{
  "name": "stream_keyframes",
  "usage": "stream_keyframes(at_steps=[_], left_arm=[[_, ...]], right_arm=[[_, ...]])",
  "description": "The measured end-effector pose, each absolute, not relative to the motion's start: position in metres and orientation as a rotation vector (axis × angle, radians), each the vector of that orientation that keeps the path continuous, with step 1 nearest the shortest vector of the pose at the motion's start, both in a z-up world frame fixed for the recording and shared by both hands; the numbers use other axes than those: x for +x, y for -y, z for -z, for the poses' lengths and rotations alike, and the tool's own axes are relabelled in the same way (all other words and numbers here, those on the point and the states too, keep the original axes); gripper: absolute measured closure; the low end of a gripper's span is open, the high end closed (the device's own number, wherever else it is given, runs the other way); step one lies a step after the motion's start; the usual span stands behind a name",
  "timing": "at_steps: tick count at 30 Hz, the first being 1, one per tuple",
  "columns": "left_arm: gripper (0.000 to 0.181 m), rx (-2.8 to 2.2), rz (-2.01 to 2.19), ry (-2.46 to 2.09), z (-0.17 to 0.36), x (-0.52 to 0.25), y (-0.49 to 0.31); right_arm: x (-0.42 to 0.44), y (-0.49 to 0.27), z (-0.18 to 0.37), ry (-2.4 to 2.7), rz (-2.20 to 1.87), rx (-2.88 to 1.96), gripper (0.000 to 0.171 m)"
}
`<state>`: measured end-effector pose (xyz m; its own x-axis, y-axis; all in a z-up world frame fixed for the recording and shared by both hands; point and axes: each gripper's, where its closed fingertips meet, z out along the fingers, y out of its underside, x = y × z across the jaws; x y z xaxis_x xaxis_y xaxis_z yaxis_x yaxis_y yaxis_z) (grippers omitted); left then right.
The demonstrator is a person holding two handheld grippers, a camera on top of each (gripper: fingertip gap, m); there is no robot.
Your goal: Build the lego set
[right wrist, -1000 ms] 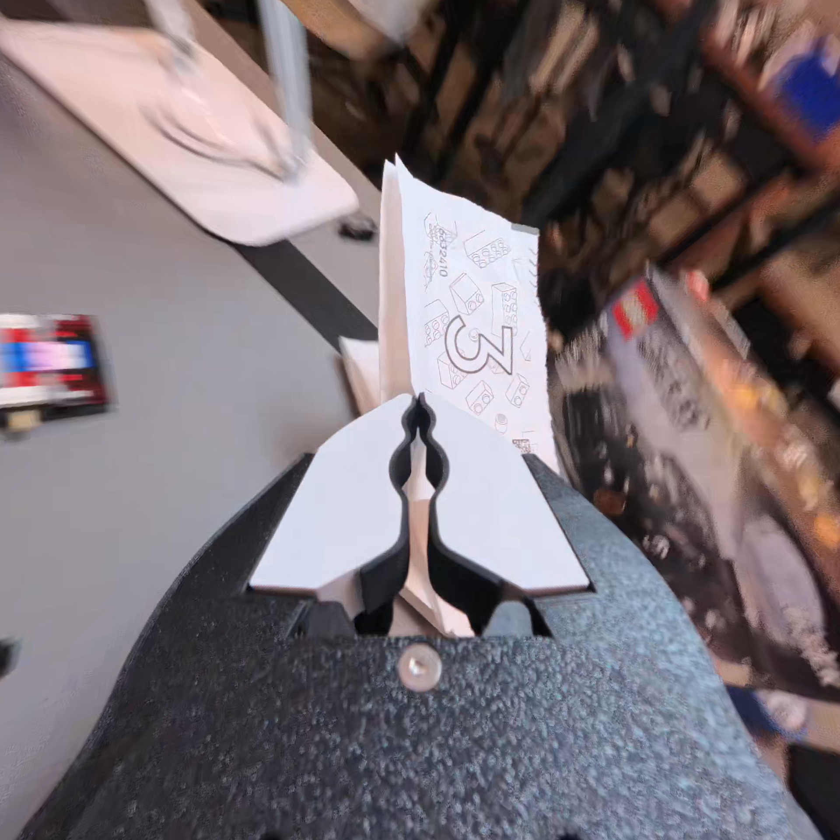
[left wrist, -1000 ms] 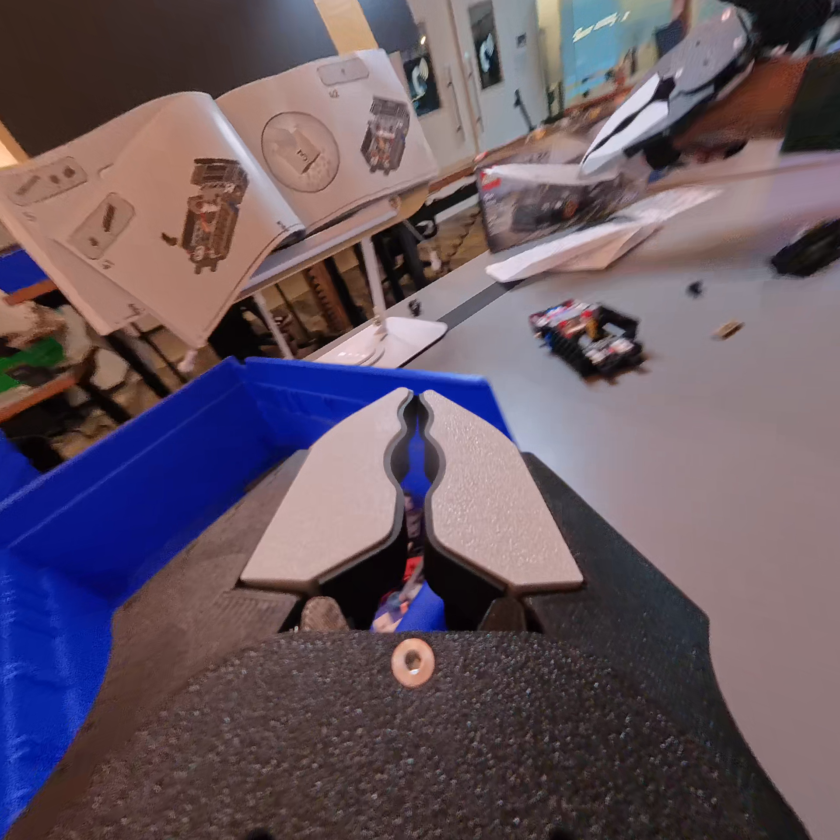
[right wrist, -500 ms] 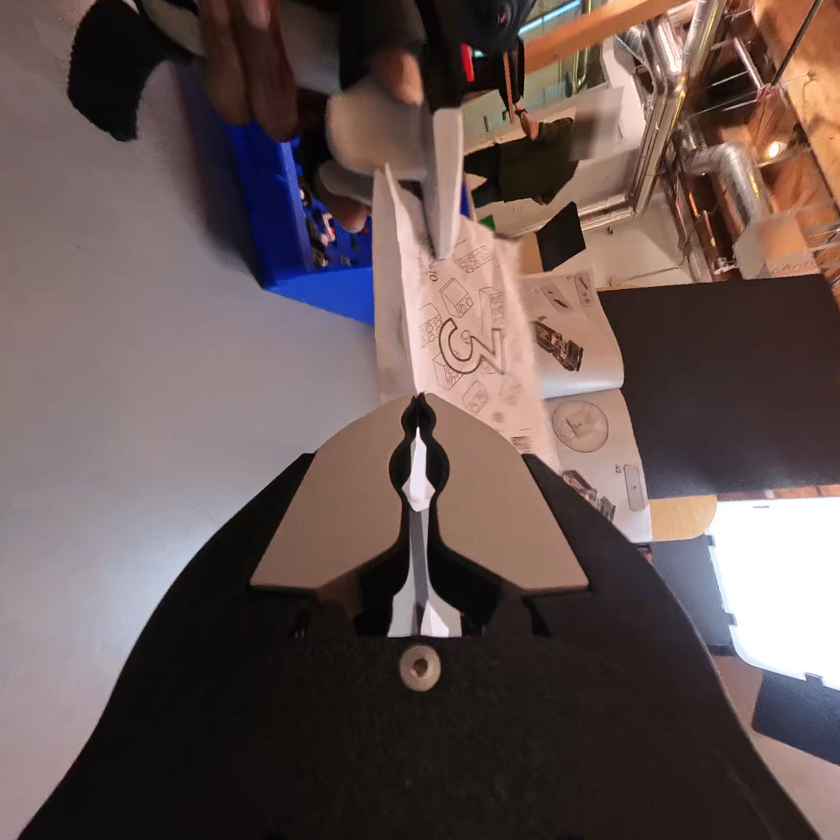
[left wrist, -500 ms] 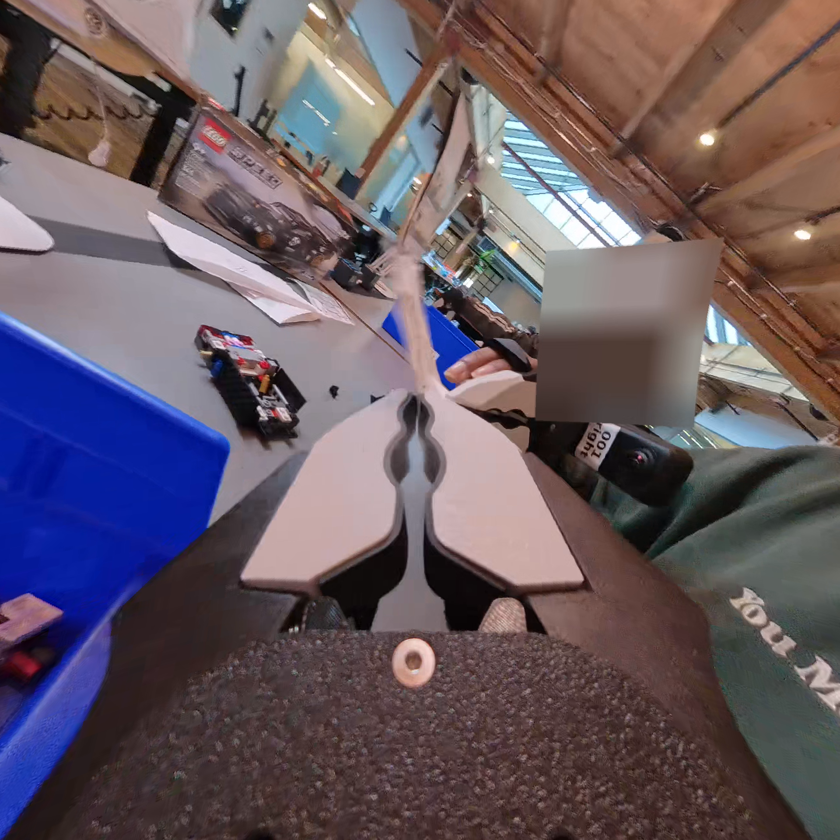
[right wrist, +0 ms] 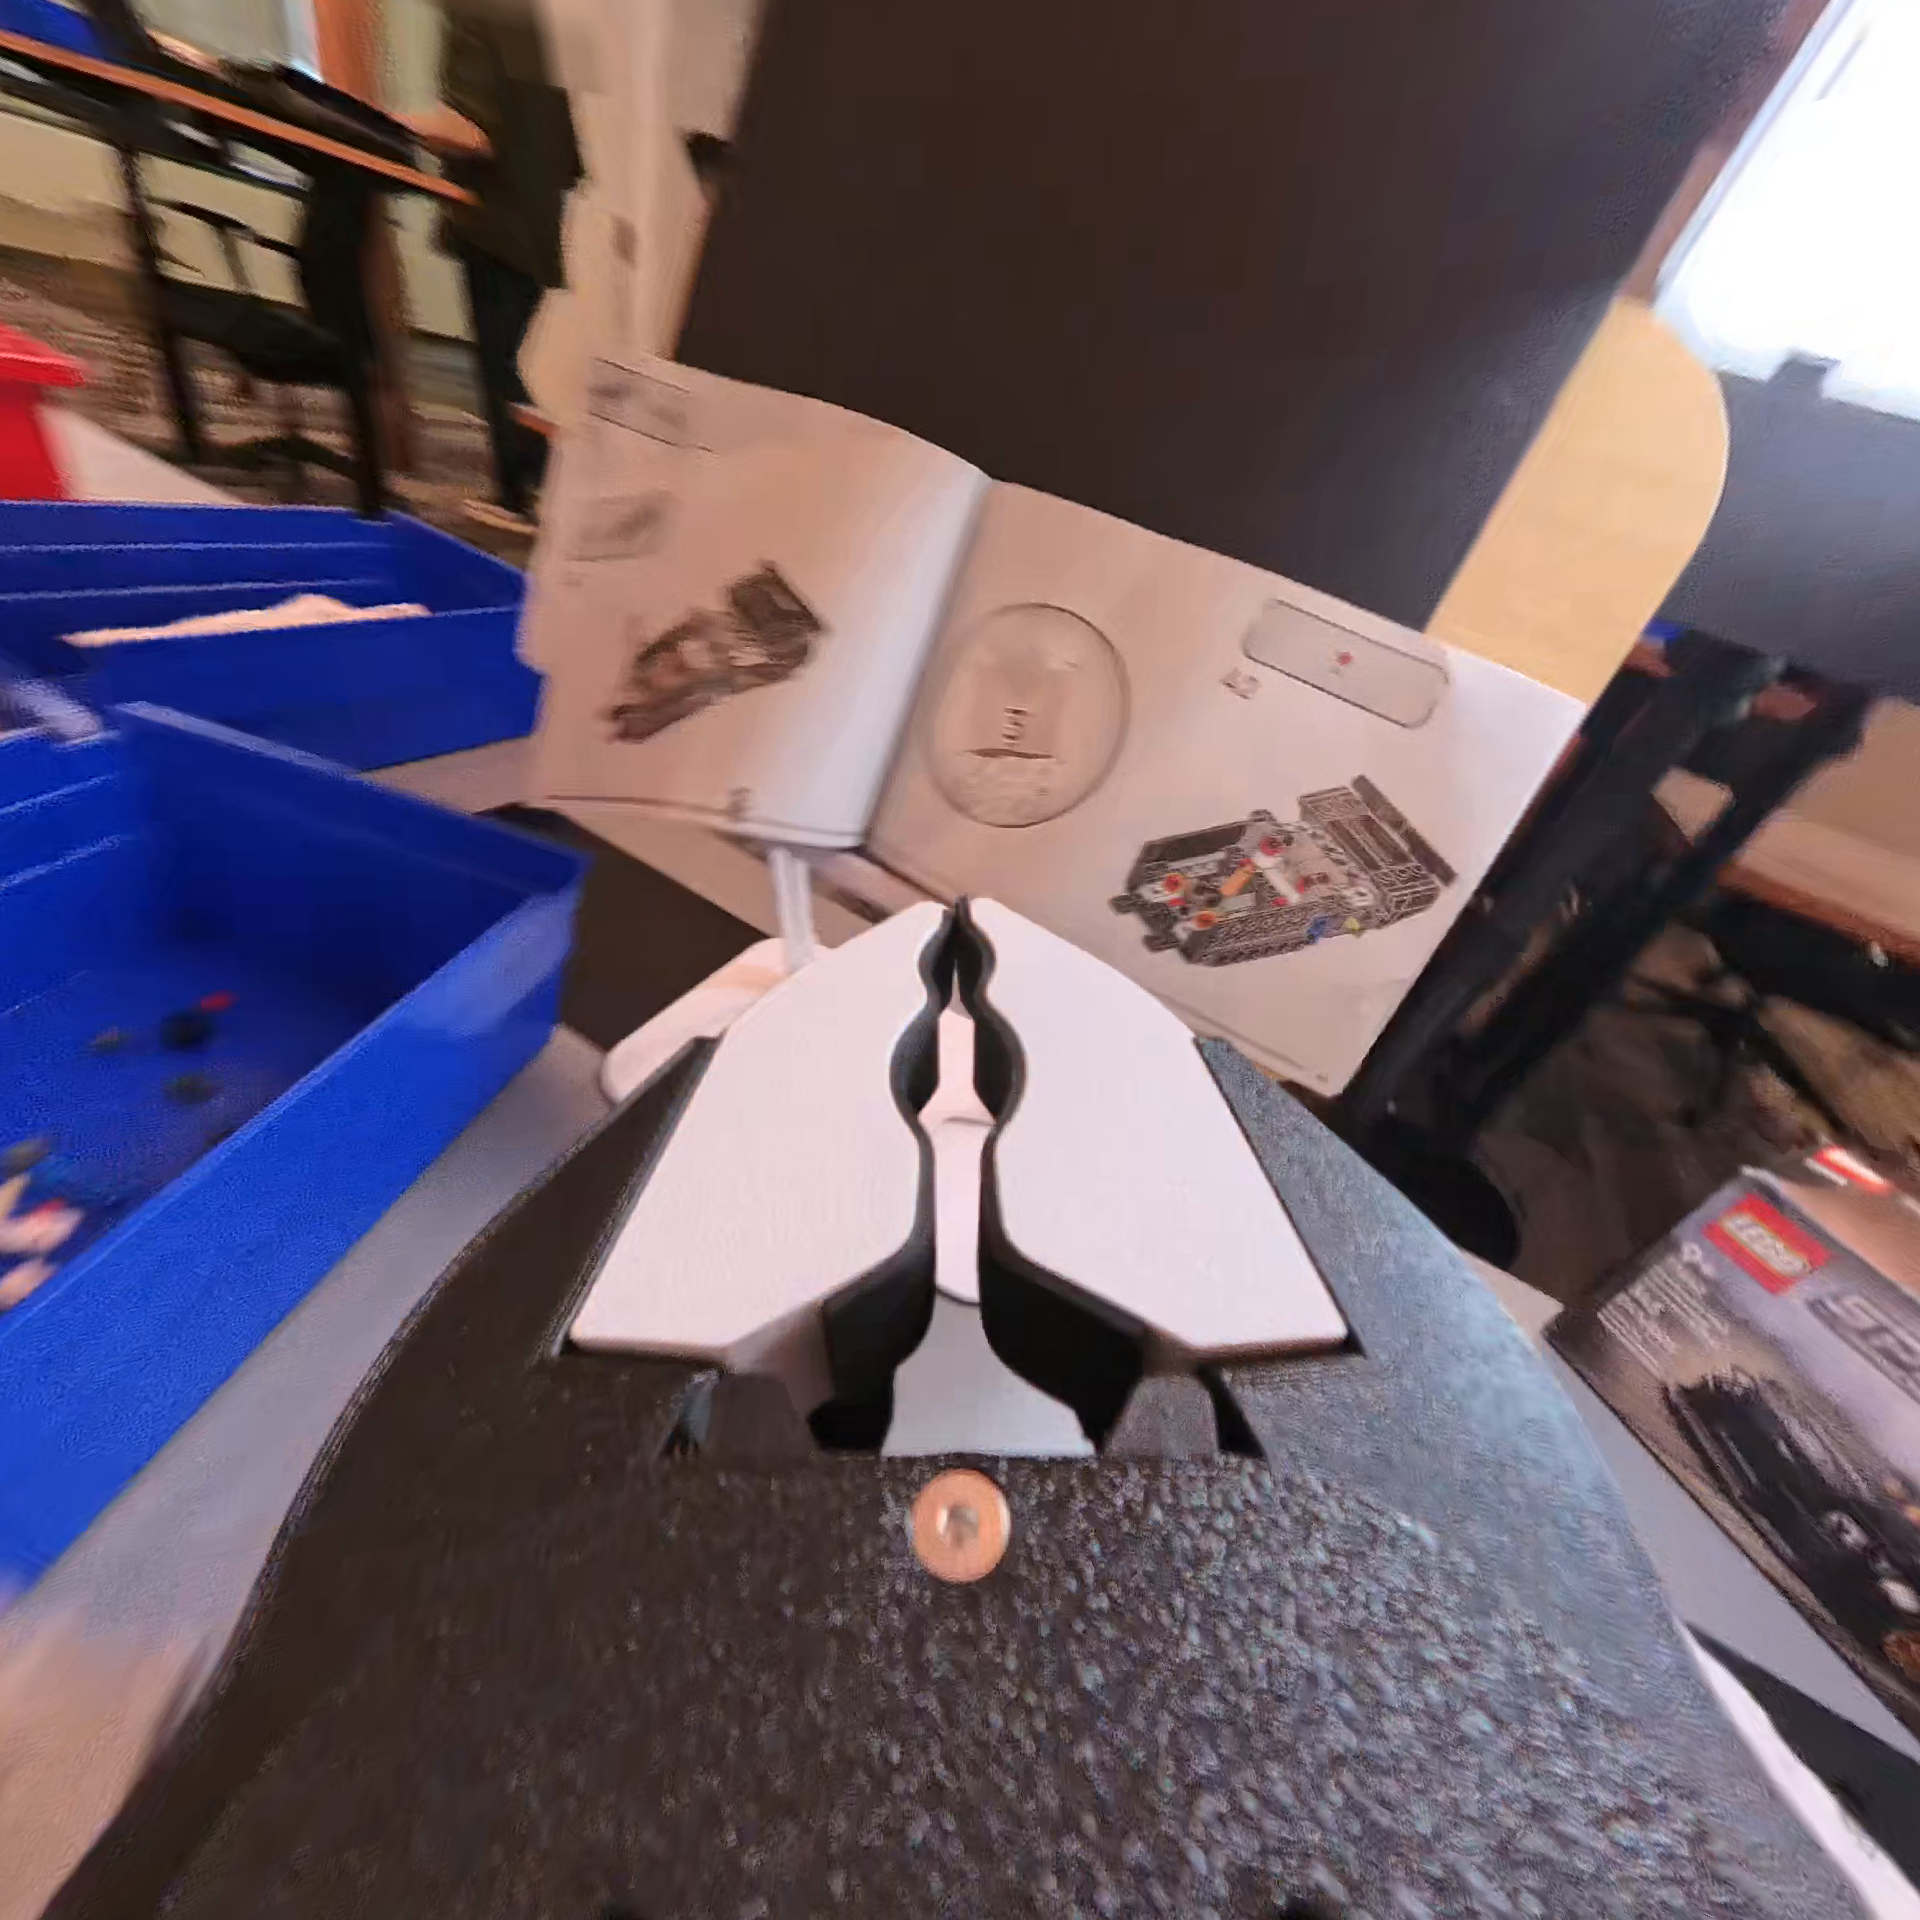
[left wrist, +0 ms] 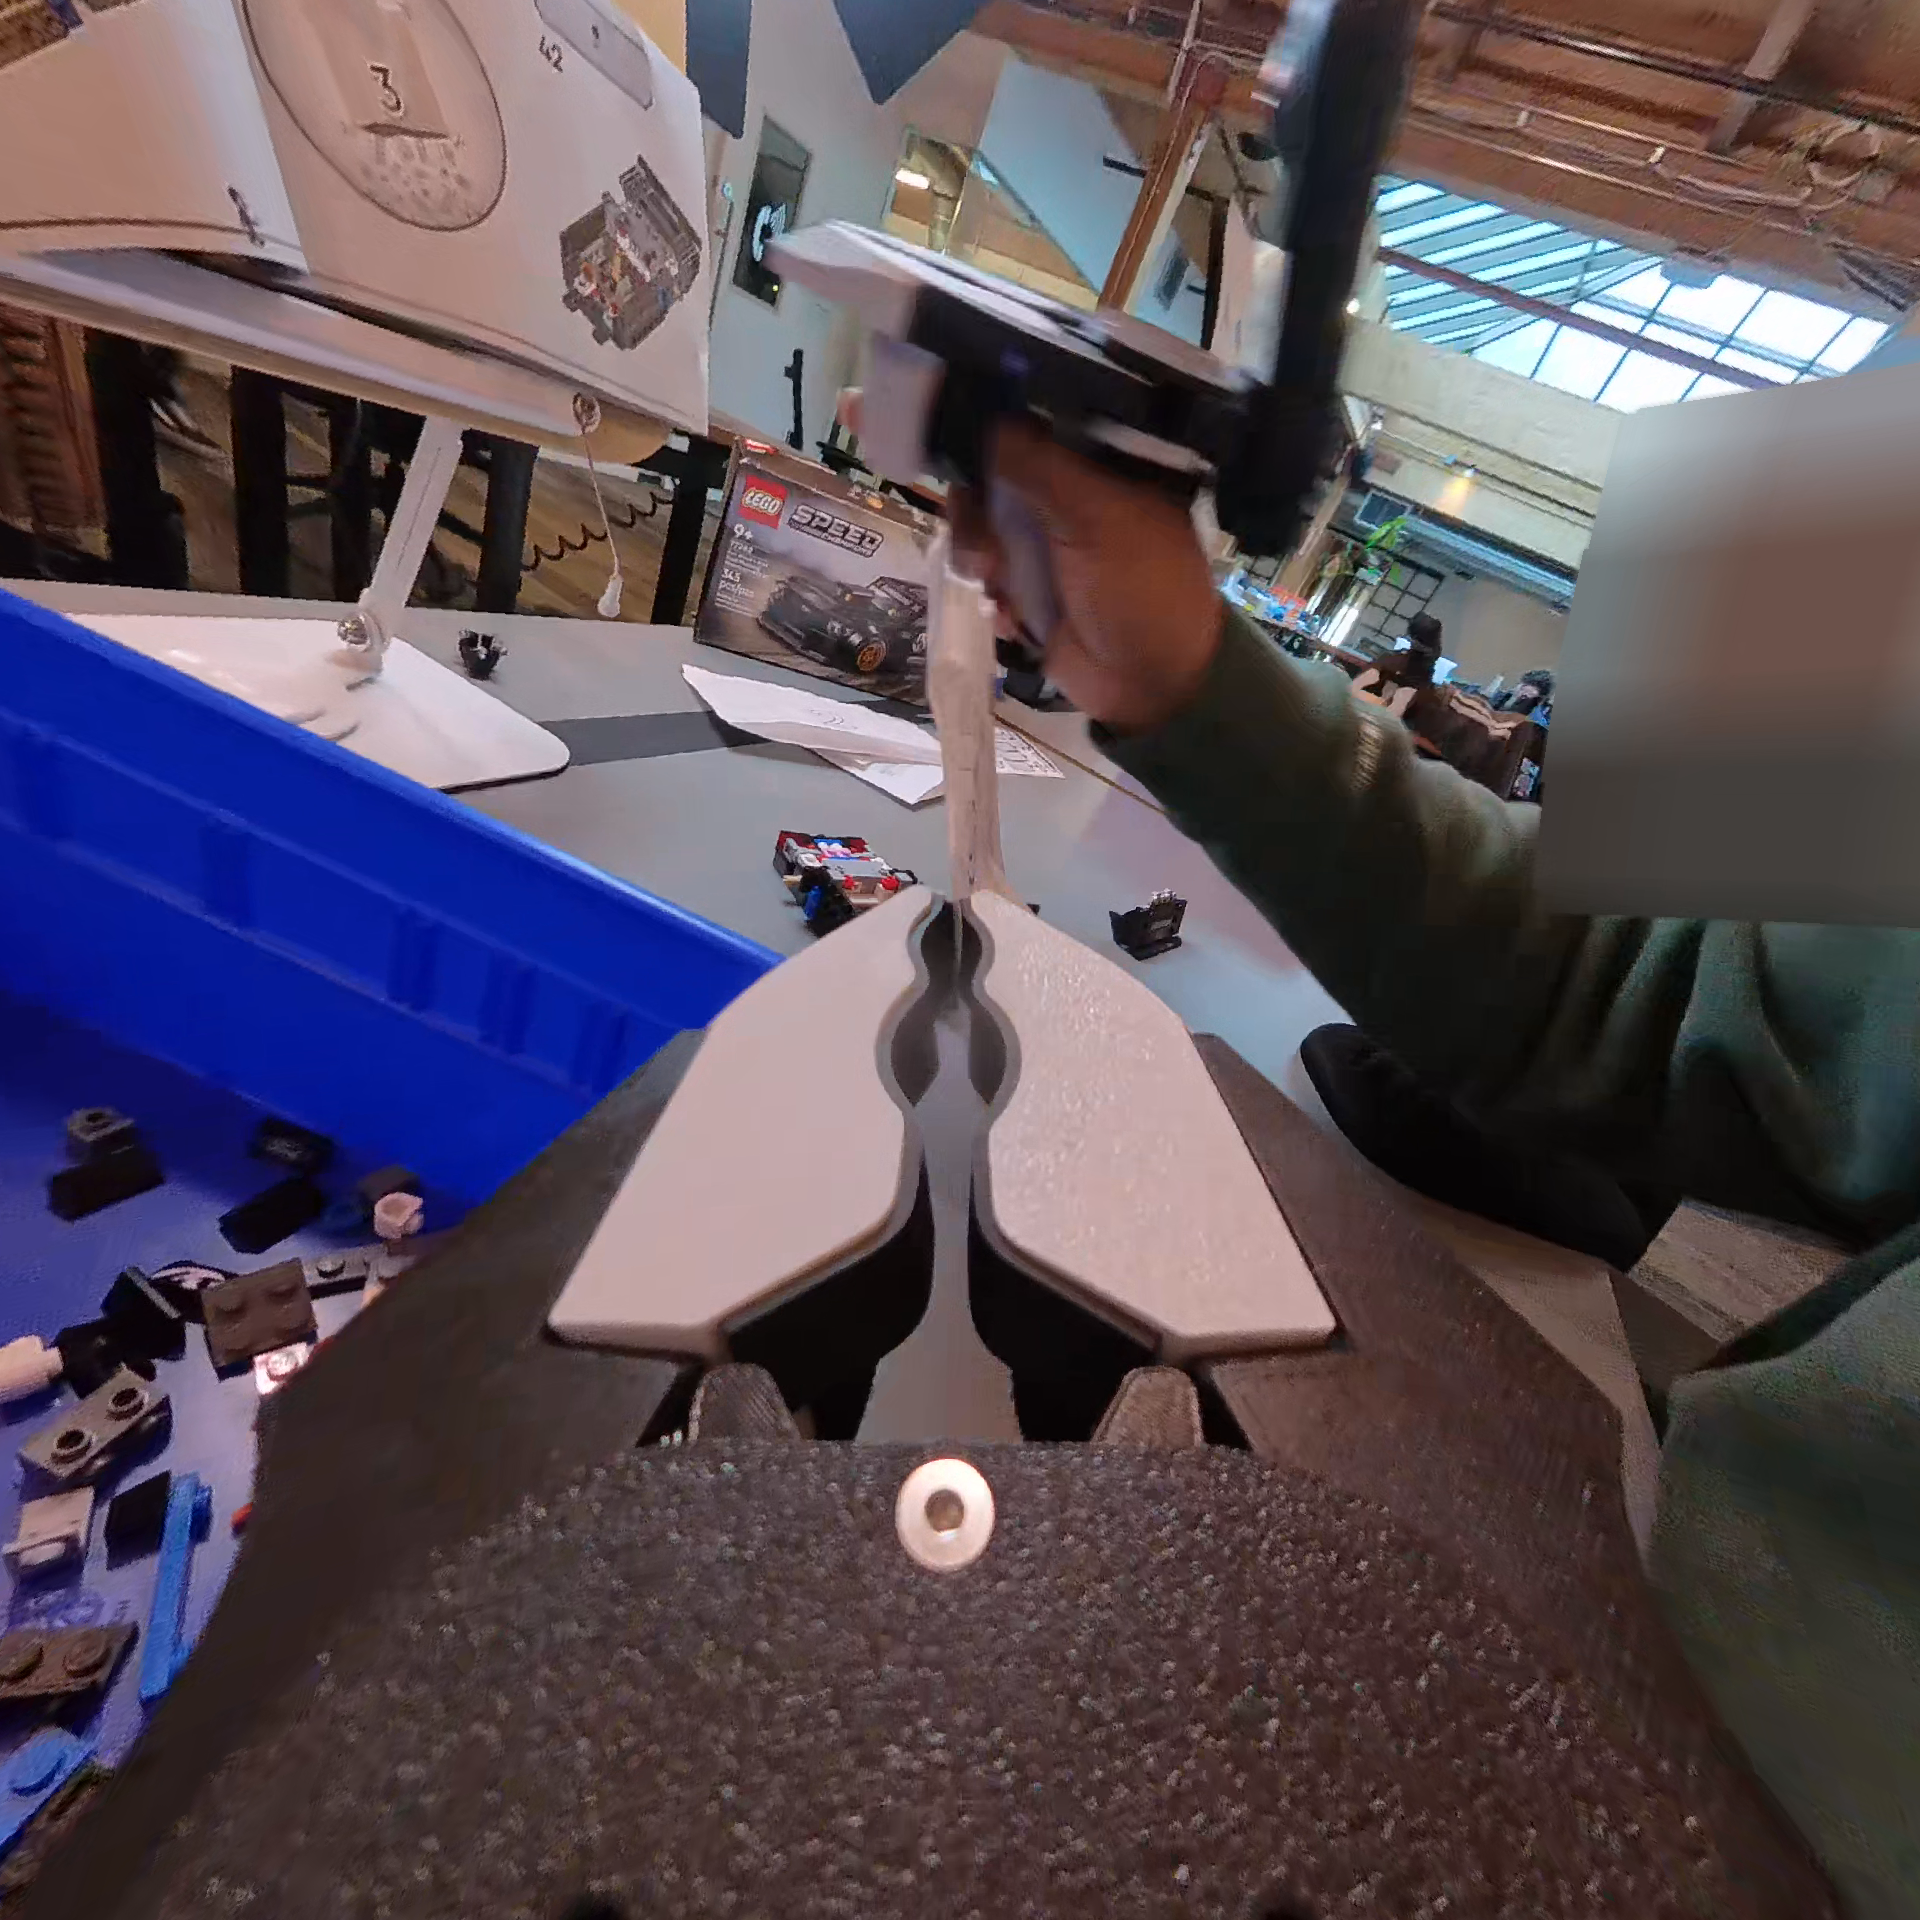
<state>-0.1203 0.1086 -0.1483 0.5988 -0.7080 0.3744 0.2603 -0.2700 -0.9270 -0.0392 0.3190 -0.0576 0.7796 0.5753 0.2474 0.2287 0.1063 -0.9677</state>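
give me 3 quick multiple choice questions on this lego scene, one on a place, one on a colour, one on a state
1. Where does the small part-built model sit?
A. inside the bin
B. on the grey table, beyond the bin
C. on top of the set's box

2. What colour is the bin that holds the loose pieces?
A. blue
B. red
C. green

3. How does the left gripper stand?
A. wide open, empty
B. shut on a black brick
C. shut on a white paper bag

Answers:
1 B: the part-built model rests on the bare table, past the bin's far wall.
2 A: the bin has blue walls and a blue floor.
3 C: the left gripper has its jaws closed on the paper bag, which rises from its tips.
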Motion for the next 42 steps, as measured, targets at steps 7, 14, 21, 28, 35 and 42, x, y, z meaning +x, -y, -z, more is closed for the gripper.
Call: stream_keyframes(at_steps=[7,14,21,28,35,42], left_arm=[[0.181,-1.565,0.981,-0.412,0.155,-0.122,-0.109],[0.181,-1.568,1.005,-0.429,0.157,-0.120,-0.107],[0.181,-1.560,1.008,-0.436,0.154,-0.119,-0.105],[0.181,-1.560,1.001,-0.436,0.154,-0.119,-0.105],[0.181,-1.556,0.984,-0.433,0.154,-0.120,-0.106],[0.181,-1.563,0.984,-0.434,0.158,-0.119,-0.107]], right_arm=[[-0.078,-0.400,0.087,0.492,-0.224,-1.741,0.171],[-0.101,-0.408,0.104,0.447,-0.238,-1.859,0.171],[-0.105,-0.407,0.099,0.449,-0.240,-1.859,0.171],[-0.095,-0.407,0.101,0.443,-0.221,-1.859,0.171],[-0.061,-0.415,0.103,0.398,-0.194,-1.865,0.171],[-0.021,-0.423,0.104,0.357,-0.161,-1.865,0.171]])
